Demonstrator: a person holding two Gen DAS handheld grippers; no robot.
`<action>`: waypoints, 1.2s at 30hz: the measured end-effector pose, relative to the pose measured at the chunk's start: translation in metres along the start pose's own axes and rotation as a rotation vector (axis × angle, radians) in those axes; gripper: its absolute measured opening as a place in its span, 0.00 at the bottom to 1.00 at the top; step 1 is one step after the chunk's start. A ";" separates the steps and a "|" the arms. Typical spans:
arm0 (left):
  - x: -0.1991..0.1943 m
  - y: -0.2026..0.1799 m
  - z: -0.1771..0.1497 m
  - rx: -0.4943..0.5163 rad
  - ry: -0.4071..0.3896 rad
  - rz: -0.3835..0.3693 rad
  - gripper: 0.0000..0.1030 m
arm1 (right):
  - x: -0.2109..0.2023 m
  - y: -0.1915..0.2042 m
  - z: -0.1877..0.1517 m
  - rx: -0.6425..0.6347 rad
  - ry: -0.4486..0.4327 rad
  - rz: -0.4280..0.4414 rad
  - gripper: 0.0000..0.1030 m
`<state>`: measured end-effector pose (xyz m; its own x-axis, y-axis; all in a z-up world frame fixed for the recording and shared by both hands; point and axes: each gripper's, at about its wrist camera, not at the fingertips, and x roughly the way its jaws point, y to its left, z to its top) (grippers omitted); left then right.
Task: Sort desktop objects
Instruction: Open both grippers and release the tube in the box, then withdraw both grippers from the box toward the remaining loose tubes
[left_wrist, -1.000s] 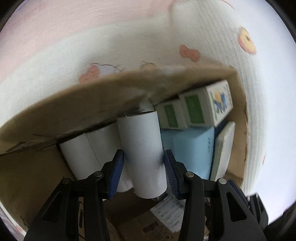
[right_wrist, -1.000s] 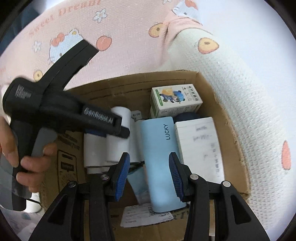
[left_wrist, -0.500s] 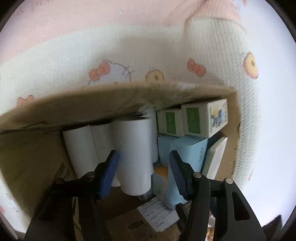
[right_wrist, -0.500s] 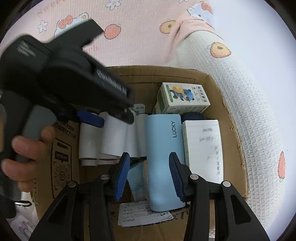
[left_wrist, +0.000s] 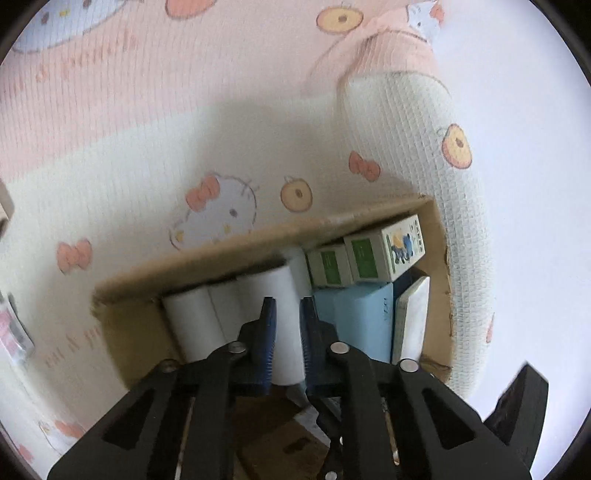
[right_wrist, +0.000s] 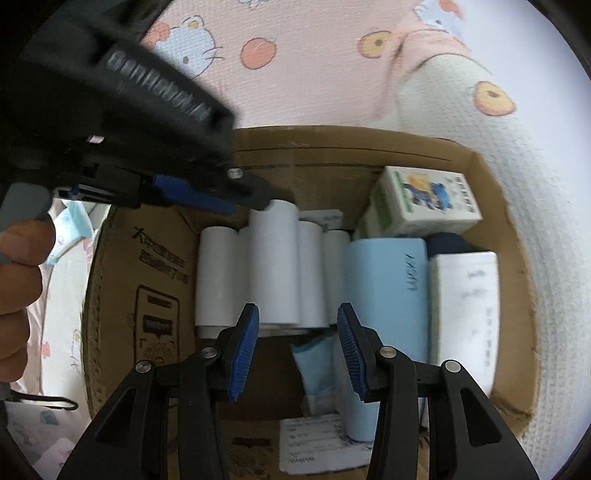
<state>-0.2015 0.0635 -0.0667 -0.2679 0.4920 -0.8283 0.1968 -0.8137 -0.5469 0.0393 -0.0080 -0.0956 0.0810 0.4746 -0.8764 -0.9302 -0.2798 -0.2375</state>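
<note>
A cardboard box (right_wrist: 495, 177) holds several white paper rolls (right_wrist: 273, 266), a light blue "LUCKY" box (right_wrist: 388, 288), a white flat box (right_wrist: 465, 310) and a green-and-white carton (right_wrist: 424, 203). My left gripper (left_wrist: 287, 314) is nearly shut and empty, raised above the rolls (left_wrist: 273, 295); it also shows in the right wrist view (right_wrist: 207, 195) at the box's far left. My right gripper (right_wrist: 297, 325) is open and empty over the box, just short of the rolls. The carton (left_wrist: 384, 254) and blue box (left_wrist: 354, 317) show in the left wrist view too.
The box (left_wrist: 439, 258) sits on a pink and cream Hello Kitty cloth (left_wrist: 221, 155). A small blue packet (right_wrist: 317, 362) and a paper label (right_wrist: 314, 439) lie on the box floor. A hand (right_wrist: 18, 295) holds the left gripper's handle.
My left gripper let go of the white roll, which now lies with the others, then drew back upward and closed its jaws. My right gripper stayed open and moved slightly closer.
</note>
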 end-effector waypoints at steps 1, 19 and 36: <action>-0.003 0.000 0.000 0.014 -0.007 -0.005 0.13 | 0.004 0.001 0.003 0.001 0.010 0.014 0.40; -0.053 0.001 -0.011 0.304 -0.228 -0.006 0.14 | 0.045 0.003 0.027 -0.066 0.057 0.093 0.30; -0.075 0.036 -0.034 0.365 -0.273 -0.100 0.54 | -0.024 0.053 0.027 -0.247 -0.122 -0.034 0.30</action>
<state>-0.1418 0.0083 -0.0285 -0.5171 0.5138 -0.6845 -0.1746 -0.8462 -0.5034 -0.0221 -0.0116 -0.0760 0.0532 0.5797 -0.8131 -0.8109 -0.4502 -0.3740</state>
